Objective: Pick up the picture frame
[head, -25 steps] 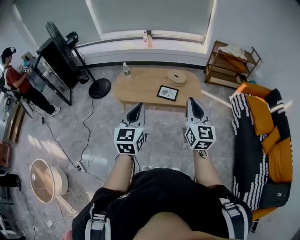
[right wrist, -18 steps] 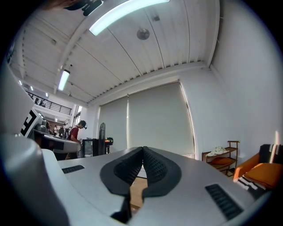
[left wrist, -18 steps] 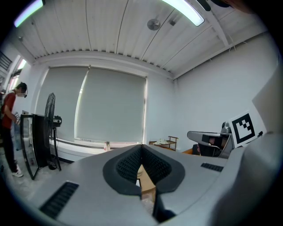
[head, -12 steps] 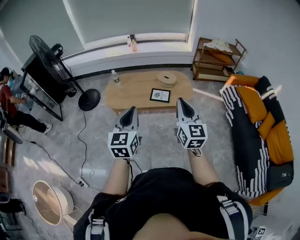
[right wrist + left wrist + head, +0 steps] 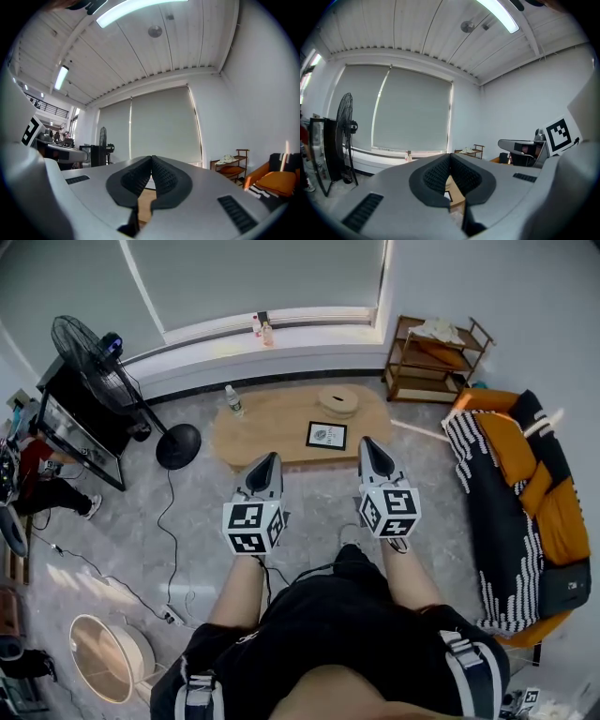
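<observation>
picture frame lies flat on the wooden worktop; left hand-held gripper and right hand-held gripper, both pressed together and empty, hover short of it.

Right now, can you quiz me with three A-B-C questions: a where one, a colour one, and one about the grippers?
1. In the head view, the picture frame lies on the wooden table, on which side of the bottle? A left B right C on top
2. The sofa cushions are: A orange B green C purple
3. The fingers of the left gripper and right gripper are: A wide open B shut on the frame C shut, empty
1 B: the frame sits right of the bottle. 2 A: orange shows plainly. 3 C: each gripper view shows fingers together, nothing between.
</observation>
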A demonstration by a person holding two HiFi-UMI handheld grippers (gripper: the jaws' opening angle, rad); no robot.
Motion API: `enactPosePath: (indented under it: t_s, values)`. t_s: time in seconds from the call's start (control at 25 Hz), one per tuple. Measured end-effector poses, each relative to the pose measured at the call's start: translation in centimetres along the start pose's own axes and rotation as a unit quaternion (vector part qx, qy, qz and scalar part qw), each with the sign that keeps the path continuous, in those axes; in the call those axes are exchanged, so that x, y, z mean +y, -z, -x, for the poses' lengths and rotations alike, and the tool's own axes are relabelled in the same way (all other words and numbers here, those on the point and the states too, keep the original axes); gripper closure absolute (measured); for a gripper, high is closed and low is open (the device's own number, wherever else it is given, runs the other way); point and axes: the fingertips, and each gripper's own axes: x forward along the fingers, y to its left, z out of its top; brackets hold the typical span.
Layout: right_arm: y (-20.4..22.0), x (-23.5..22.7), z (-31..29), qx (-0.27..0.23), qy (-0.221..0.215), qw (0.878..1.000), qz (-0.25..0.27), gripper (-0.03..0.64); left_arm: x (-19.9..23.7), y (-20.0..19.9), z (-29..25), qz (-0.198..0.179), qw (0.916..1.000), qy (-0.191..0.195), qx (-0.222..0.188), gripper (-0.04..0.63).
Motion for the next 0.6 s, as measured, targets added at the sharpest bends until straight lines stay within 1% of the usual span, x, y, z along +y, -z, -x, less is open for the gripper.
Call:
enactPosePath:
  t_s: [0.2, 0.36, 0.6]
  values:
    - [1.3, -2.6, -5.1, 0.002, -0.004, 1.0, -0.01, 0.6, 1.7, 0.8, -5.4, 0.0, 0.9999, -0.008, 0.013, 0.574]
    - [2.1, -6.6, -11.8, 0.002, -0.012, 1.0, -0.013, 0.6, 3.0, 0.6, -12.7, -0.013, 0.9997, -0.016, 0.016, 0.574]
    - [1.1, -13.2, -22.6, 0.002, -0.027, 1.0, -0.012, 0.6, 5.0, -1.8, -24.5, -0.029, 0.9988, -0.036, 0.017, 0.574]
